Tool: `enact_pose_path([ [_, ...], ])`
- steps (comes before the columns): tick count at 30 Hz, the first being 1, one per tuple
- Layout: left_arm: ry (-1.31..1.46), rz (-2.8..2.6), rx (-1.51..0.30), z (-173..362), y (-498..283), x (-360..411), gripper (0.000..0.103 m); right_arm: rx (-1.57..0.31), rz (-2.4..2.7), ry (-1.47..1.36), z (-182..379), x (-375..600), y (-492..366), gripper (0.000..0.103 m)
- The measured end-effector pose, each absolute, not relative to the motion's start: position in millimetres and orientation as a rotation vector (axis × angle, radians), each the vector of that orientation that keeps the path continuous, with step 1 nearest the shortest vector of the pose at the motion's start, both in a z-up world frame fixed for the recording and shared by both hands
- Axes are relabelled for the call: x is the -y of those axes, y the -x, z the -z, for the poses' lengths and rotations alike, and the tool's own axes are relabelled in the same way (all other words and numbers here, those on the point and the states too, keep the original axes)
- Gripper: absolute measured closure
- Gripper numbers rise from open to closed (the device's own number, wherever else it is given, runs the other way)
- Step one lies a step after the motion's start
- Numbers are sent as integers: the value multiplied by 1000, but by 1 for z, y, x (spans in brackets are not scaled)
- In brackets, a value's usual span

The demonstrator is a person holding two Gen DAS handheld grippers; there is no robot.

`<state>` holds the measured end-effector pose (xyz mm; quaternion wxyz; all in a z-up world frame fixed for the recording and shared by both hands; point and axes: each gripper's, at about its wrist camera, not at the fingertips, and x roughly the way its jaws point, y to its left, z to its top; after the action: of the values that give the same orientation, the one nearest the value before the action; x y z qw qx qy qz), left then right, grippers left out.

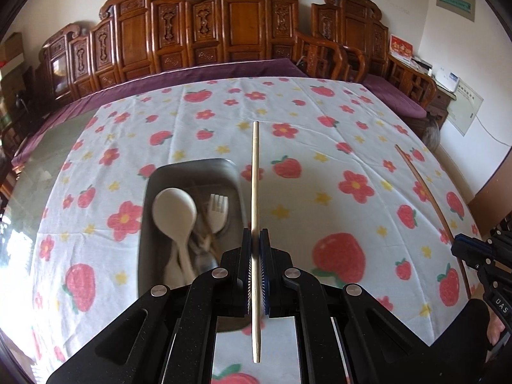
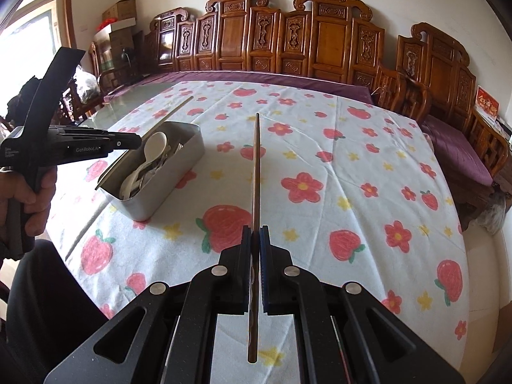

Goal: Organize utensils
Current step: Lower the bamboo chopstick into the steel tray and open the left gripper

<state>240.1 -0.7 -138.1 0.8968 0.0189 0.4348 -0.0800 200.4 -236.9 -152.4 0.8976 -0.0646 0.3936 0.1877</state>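
Here the left gripper (image 1: 255, 240) is clamped on a pale chopstick (image 1: 255, 172), which runs straight up between its pads and out past the tips. The right gripper (image 2: 255, 238) is likewise clamped — on a darker brown chopstick (image 2: 256, 160) held the same way. Both hang above a table under a cloth (image 2: 336, 166) printed with strawberries and flowers. On the cloth stands a grey bin (image 2: 179, 160), and in it lie a white spoon (image 1: 174, 212), a white fork (image 1: 218, 212) and other utensils too jumbled to tell apart. In the left view the bin sits just left of the pale chopstick. Behind the table runs a carved wooden bench (image 2: 288, 41) with a purple cushion.
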Motion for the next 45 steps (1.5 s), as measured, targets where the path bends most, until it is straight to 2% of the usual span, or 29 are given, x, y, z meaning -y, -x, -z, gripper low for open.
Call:
enact_pose_path([
  [9, -11, 156, -935, 156, -256, -30, 99, -823, -399, 132, 152, 214, -216, 97],
  [31, -23, 163, -1031, 203, -283, -29, 99, -863, -417, 142, 167, 195, -231, 97],
  [34, -26, 162, -1023, 200, -282, -30, 98, -869, -426, 143, 169, 188, -235, 97],
  [38, -21, 170, -995, 188, -274, -39, 92, -873, -441, 145, 170, 174, -241, 97],
  [45, -9, 166, -935, 162, -260, -65, 92, -875, -482, 130, 167, 140, -253, 97],
])
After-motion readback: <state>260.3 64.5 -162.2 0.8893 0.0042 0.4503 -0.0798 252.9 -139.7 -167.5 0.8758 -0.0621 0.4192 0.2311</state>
